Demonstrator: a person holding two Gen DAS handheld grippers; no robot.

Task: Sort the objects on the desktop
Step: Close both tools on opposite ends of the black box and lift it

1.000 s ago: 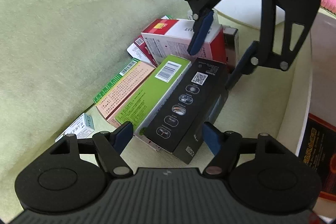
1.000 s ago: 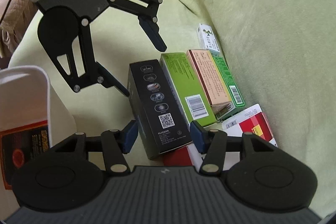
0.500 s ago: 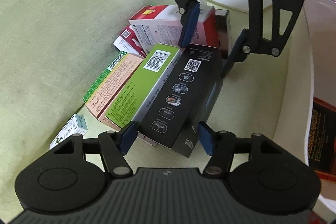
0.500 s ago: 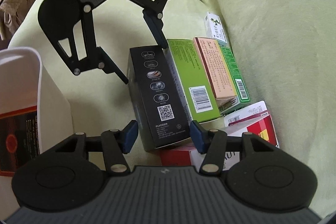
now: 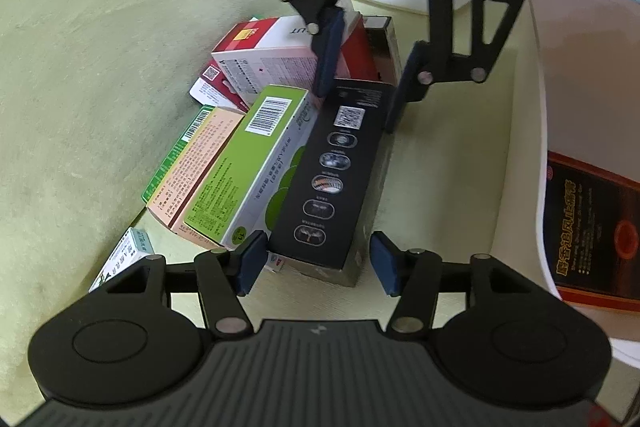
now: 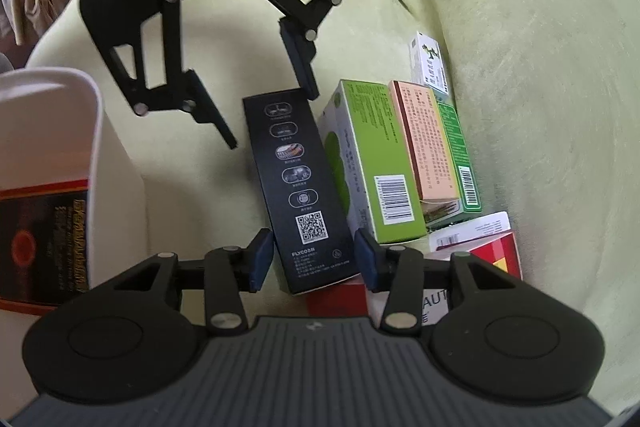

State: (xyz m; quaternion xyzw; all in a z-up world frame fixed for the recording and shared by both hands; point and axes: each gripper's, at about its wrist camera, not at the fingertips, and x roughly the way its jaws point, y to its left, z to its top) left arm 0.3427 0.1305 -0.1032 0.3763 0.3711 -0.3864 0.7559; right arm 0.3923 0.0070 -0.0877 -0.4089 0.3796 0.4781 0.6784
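A long black box (image 5: pixel 336 179) (image 6: pixel 296 183) lies on a yellow-green cloth and leans against a green box (image 5: pixel 256 163) (image 6: pixel 372 163). My left gripper (image 5: pixel 318 265) is open, one finger on each side of the box's near end; the right finger stands clear of it. My right gripper (image 6: pixel 314 261) is open around the opposite end, its pads close to both sides. Each gripper shows in the other's view: the right gripper (image 5: pixel 362 79) and the left gripper (image 6: pixel 264 107).
Beside the green box lie a peach box (image 5: pixel 200 167) (image 6: pixel 426 143), a red and white box (image 5: pixel 276 55) (image 6: pixel 480 243) and a small white box (image 5: pixel 124 259) (image 6: pixel 428 63). A white bin (image 5: pixel 540 147) (image 6: pixel 96 147) holds a dark red-edged packet. The cloth rises as a soft wall behind the boxes.
Both grippers have moved in along the black box from opposite ends, and their fingers now straddle it. The boxes have not shifted.
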